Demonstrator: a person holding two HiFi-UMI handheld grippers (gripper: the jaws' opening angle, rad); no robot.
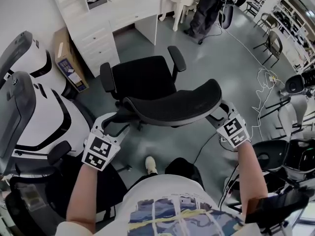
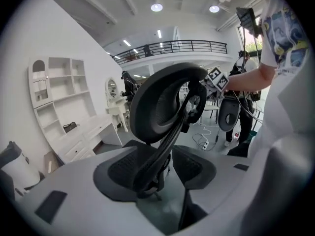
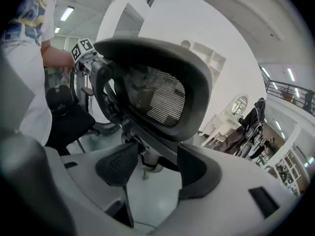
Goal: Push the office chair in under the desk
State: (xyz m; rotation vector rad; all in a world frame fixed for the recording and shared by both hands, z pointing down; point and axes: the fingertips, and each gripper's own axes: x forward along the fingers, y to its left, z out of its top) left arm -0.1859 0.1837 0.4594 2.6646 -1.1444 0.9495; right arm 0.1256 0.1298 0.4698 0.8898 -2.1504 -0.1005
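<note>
A black office chair stands on the grey floor, its seat [image 1: 142, 77] toward the white desk [image 1: 120, 11] and some way short of it. Its curved mesh backrest [image 1: 172, 104] is nearest me. My left gripper [image 1: 110, 123] is at the backrest's left end and my right gripper [image 1: 219, 113] at its right end. In the left gripper view the left gripper [image 2: 160, 170] is open, with the backrest's frame [image 2: 162, 132] running down between the pads. The right gripper [image 3: 152, 170] is open too, and the backrest's rim [image 3: 162, 87] hangs just over its pads.
White and black seats [image 1: 34, 107] crowd the left side, with a cardboard box [image 1: 69, 65] beside the desk's drawers [image 1: 98, 43]. Cables [image 1: 261, 97] trail over the floor at the right near more chairs [image 1: 273, 43]. A person in dark clothes [image 1: 204, 9] stands behind the desk.
</note>
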